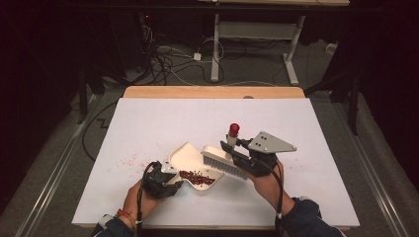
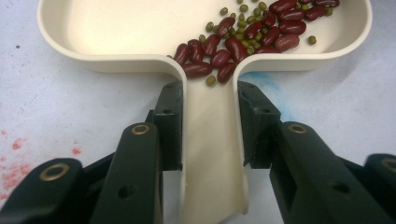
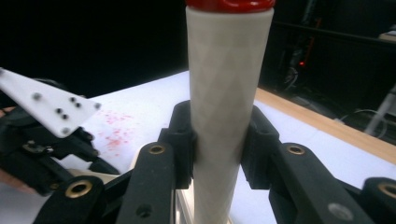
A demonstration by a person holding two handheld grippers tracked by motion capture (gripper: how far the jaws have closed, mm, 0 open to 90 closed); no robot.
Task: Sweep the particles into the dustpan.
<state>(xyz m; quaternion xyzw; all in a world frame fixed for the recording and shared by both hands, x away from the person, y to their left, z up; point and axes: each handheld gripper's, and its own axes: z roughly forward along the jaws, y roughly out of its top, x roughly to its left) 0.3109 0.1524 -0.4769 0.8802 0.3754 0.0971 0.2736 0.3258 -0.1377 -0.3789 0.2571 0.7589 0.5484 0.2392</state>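
White table (image 1: 148, 123), red specks at left. Cream dustpan (image 1: 185, 158) near front edge, beans (image 1: 196, 177) inside, handle clamped by left gripper (image 2: 210, 121). Right gripper (image 3: 218, 140) pinching brush (image 1: 225, 165) handle, bristles over pan.

High view looks down on the table (image 1: 296, 148); gripper views sit close, perhaps sharing it.

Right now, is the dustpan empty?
No: red beans and small green ones lie in the dustpan, whose handle the left gripper clamps.
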